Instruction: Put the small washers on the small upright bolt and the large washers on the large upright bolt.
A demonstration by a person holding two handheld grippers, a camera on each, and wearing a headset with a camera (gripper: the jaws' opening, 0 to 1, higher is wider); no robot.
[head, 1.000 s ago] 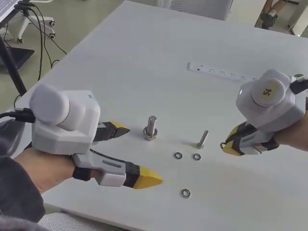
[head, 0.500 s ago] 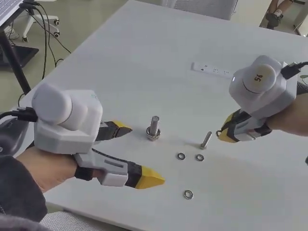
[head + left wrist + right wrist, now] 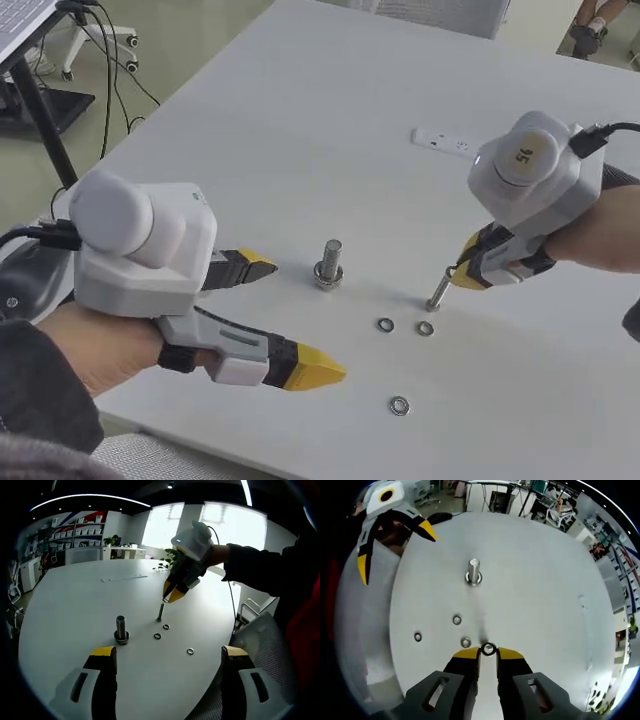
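The small upright bolt (image 3: pixel 437 292) stands mid-table, and my right gripper (image 3: pixel 462 278) hovers just over its top, shut on a small washer (image 3: pixel 488 649). The bolt itself is hidden under the washer in the right gripper view. To the left rises the large upright bolt (image 3: pixel 329 265), with a washer around its base. Three loose washers lie in front: two side by side (image 3: pixel 385 325) (image 3: pixel 425 328) and one nearer me (image 3: pixel 399 405). My left gripper (image 3: pixel 290 320) rests open and holds nothing, left of the large bolt (image 3: pixel 121 629).
A white power strip (image 3: pixel 445 142) lies farther back on the white table (image 3: pixel 300 120). The table's near edge runs just below the left gripper. Office chairs and cables stand on the floor at upper left.
My right gripper has carried the washer left and away from me, from beside the small bolt to right over its top. The left gripper has stayed put.
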